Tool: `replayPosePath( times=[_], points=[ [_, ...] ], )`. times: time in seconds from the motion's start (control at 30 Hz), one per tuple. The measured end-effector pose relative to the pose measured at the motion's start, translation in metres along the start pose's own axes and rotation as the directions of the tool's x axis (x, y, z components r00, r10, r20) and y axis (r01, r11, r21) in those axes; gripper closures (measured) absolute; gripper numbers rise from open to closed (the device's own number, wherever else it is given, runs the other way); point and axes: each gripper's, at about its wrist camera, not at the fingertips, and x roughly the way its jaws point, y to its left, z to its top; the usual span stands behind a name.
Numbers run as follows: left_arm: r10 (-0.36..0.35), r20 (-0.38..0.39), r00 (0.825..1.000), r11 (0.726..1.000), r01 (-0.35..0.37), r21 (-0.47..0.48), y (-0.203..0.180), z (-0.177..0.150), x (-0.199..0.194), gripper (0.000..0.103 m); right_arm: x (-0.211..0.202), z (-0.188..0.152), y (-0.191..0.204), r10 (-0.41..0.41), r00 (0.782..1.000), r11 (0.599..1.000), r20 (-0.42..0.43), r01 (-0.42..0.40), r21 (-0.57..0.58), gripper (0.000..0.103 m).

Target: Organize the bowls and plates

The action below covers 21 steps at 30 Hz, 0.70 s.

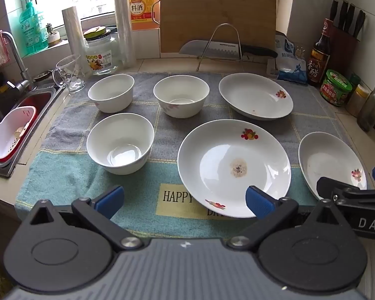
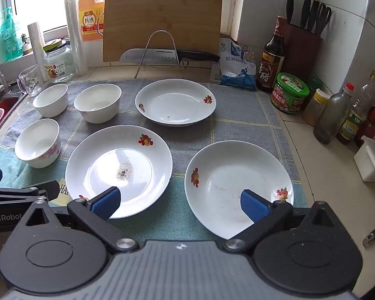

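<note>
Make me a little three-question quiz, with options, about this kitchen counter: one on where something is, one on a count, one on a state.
1. Where does the big knife lie?
A. In the sink
B. On the wire rack in front of the wooden cutting board
C. On a plate

2. How many white bowls stand on the towel?
A. Three
B. One
C. Five

3. How do the jaws of the two grippers stand?
A. Both shut on a plate
B. One clamped on a bowl
C. Both wide open and empty

Answers:
1 B: its blade rests across the wire rack, with the cutting board behind it.
2 A: two bowls at the back and one nearer on the towel.
3 C: the left gripper and the right gripper show blue pads far apart with nothing between them.
</note>
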Motion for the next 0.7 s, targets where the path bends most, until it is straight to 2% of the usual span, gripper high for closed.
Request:
replayPosePath(
  times=[0.7],
  points=[
    [0.01,0.002,1.0,1.0,-0.01,0.008,0.0014,0.0018,-0.0001,0.001,-0.0001,0.0022,0.0004,0.0,1.0,1.0,0.007,0.0,0.001,0.0]
  ],
)
